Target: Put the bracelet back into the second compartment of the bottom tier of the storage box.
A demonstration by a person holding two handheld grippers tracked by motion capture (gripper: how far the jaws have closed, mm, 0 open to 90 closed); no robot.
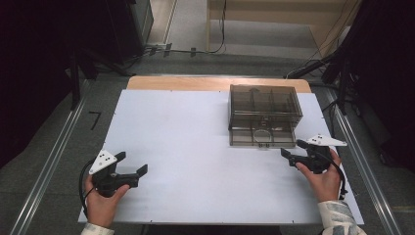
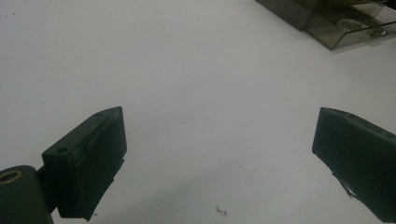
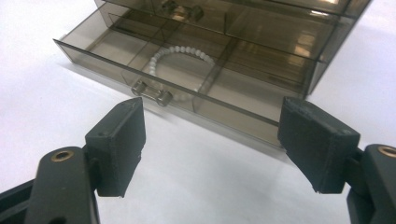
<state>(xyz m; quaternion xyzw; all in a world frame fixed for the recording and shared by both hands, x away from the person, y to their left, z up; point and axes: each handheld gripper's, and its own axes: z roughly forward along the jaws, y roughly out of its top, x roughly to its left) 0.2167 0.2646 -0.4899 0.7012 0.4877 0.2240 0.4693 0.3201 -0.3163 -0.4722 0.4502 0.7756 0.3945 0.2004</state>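
Resting low over the white table sheet (image 1: 195, 147), the left gripper (image 1: 132, 169) has its two black jaws spread wide with nothing between them; the smoky transparent plastic drawer box (image 1: 264, 105) lies well ahead of it and off to its right. The right gripper (image 1: 292, 152), jaws likewise wide apart and empty, sits just in front of the box's pulled-out bottom drawer (image 3: 187, 79). Ahead of its jaws, the drawer's small metal handle (image 3: 150, 92) is near its left jaw, and a white bead bracelet (image 3: 180, 58) lies in the compartment behind that handle.
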